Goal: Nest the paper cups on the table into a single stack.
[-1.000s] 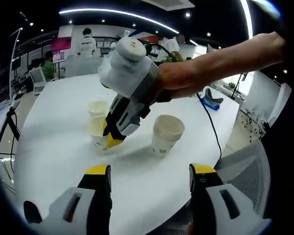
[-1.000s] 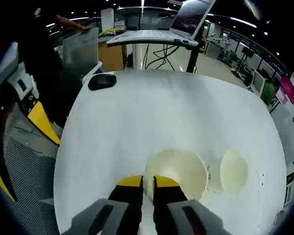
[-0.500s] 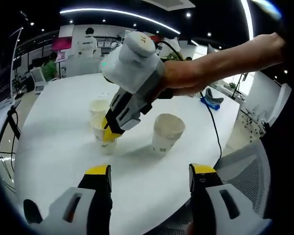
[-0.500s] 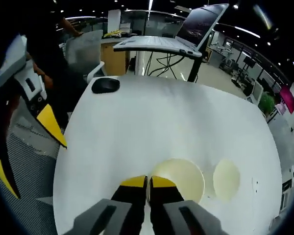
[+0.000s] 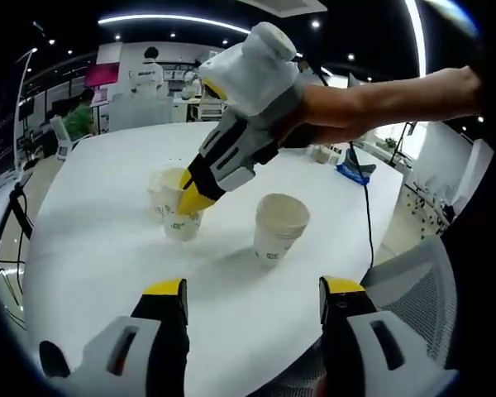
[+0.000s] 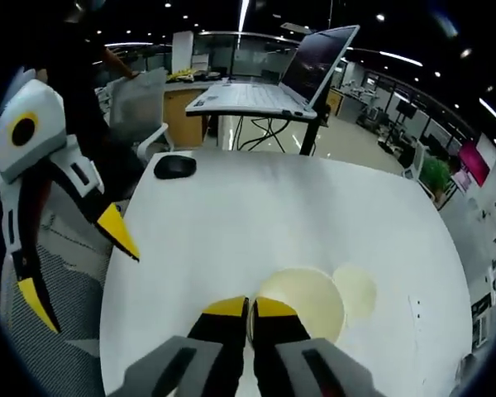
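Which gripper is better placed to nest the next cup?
Right. The right gripper is shut on a cup's rim beside another cup. The left gripper hangs open, holding nothing.

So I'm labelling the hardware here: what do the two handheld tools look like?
The left tool has grey jaws with black inner faces and yellow tips. The right tool has a light grey and white body, dark grey jaws and yellow tips; a bare forearm leads to it.
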Motion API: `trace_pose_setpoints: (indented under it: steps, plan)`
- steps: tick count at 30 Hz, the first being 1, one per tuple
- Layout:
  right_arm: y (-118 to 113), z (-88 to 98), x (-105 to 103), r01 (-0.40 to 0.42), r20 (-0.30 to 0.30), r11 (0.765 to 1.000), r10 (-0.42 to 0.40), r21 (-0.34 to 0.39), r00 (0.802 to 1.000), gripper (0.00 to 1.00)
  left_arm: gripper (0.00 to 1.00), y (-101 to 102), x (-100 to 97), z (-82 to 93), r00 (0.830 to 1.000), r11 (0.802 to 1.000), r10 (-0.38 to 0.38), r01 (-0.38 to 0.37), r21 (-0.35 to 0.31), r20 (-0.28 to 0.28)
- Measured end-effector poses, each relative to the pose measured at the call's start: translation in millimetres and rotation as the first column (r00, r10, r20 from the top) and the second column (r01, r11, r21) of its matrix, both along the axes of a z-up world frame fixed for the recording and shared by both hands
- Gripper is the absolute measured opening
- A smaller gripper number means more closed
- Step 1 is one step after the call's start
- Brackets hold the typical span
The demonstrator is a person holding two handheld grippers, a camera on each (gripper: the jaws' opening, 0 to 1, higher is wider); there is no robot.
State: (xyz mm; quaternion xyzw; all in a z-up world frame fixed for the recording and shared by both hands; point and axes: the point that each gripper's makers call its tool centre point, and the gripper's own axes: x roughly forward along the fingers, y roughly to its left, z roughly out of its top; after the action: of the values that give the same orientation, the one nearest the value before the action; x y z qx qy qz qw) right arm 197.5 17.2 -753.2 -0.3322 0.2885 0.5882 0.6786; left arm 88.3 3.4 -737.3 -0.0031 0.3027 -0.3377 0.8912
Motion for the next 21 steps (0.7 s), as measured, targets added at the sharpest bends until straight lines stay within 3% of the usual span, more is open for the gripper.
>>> trace_pose_setpoints:
  steps: [11,21]
  plan:
    - [-27,31.7,1,0.050,0.032,0.998,-0.051,0.041,0.998,0.00,0.63,-4,1.7,2.5,1.000,1.000,-0.010,0.010,0.001,0.003]
    - [-53,36.6,3,0.067,0.057,0.997,-0.069,0.029,0.996,0.00,0.62,-10,3.1,3.6,0.999,0.999,-0.034,0.033,0.010,0.007]
